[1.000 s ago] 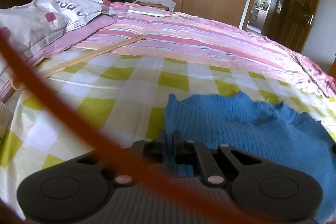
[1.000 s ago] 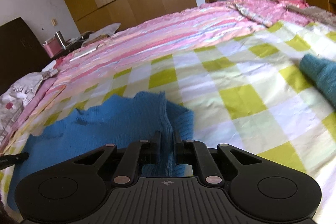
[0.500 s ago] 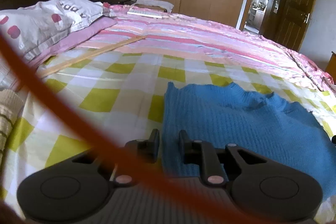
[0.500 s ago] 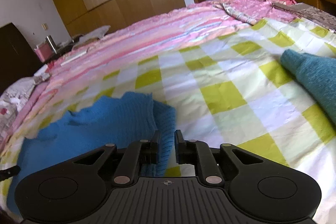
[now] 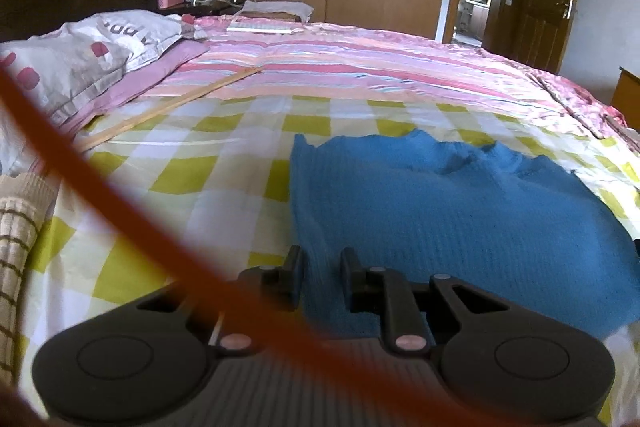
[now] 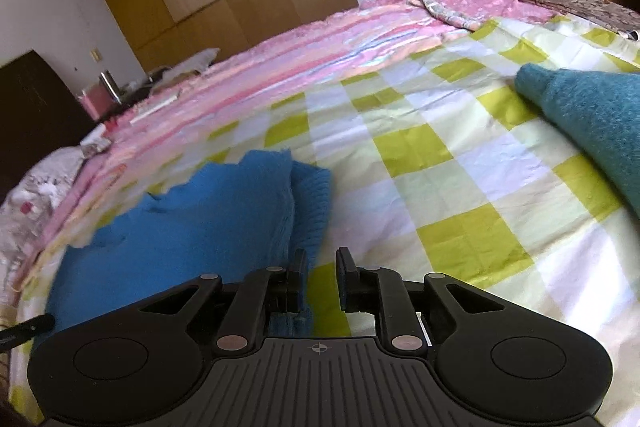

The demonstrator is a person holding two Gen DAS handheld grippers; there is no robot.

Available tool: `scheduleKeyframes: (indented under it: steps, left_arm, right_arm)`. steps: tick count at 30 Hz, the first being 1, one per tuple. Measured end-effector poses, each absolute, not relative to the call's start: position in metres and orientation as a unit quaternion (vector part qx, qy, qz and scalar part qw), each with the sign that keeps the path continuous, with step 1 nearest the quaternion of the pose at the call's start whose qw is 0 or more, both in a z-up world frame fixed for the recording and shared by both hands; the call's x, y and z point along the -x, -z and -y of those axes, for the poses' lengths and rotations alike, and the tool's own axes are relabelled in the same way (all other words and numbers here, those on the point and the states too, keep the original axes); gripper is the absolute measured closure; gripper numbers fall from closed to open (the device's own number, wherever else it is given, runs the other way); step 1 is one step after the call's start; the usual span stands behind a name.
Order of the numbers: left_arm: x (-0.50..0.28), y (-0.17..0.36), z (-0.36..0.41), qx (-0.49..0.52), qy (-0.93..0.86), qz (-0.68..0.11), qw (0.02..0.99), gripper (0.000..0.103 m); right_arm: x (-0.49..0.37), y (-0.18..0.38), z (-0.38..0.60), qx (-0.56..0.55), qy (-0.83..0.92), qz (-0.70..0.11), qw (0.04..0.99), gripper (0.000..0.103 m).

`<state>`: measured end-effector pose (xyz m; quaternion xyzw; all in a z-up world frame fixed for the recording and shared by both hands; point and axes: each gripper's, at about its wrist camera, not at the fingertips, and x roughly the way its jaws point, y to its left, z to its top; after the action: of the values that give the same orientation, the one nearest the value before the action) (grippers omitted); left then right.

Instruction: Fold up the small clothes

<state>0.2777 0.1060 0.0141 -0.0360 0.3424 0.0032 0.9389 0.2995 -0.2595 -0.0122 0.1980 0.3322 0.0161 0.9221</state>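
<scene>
A blue knit sweater (image 5: 440,207) lies spread on the yellow-checked sheet (image 5: 200,167). In the left wrist view my left gripper (image 5: 321,255) is open at the sweater's near left edge; the knit lies flat under the gap and the pads do not press it. In the right wrist view the sweater (image 6: 200,227) shows a folded right side. My right gripper (image 6: 322,257) is open just past that edge, with bare sheet between its fingers and the knit beside its left finger (image 6: 300,267).
A teal knitted garment (image 6: 592,115) lies at the right on the sheet. Pillows (image 5: 80,59) and a thin wooden stick (image 5: 168,109) lie at the left, a beige checked cloth (image 5: 20,227) at the near left. A blurred orange strap (image 5: 100,187) crosses the left view.
Both grippers went from shut on the sweater's near edge to open, letting it go. Both drew back toward the near side, and the sweater now lies flatter.
</scene>
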Motion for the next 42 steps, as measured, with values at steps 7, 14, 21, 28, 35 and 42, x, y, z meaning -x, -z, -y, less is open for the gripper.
scheduleKeyframes:
  steps: [7,14,21,28,35,42]
  left_arm:
    - [-0.258,-0.02,-0.068,0.004,0.029,-0.337,0.941,0.078]
    - [-0.242,-0.028,-0.03,-0.042,0.062,-0.321,0.944,0.071]
    - [-0.247,-0.017,-0.046,-0.04,0.017,-0.36,0.932,0.071]
    - [-0.232,-0.019,-0.013,-0.07,0.053,-0.351,0.932,0.071]
    - [-0.213,-0.016,0.062,-0.152,0.121,-0.308,0.931,0.064]
    - [-0.215,-0.001,0.122,-0.191,0.166,-0.306,0.918,0.057]
  right_arm:
    - [-0.294,0.027,0.259,-0.186,-0.038,-0.363,0.912,0.086]
    - [-0.273,0.024,0.28,-0.224,-0.04,-0.352,0.908,0.085]
    - [-0.249,0.031,0.3,-0.255,-0.044,-0.35,0.901,0.082]
    - [-0.232,0.036,0.306,-0.262,-0.045,-0.34,0.902,0.082]
    - [-0.215,0.051,0.318,-0.29,-0.066,-0.314,0.902,0.082]
    - [-0.218,0.054,0.334,-0.315,-0.093,-0.318,0.889,0.082]
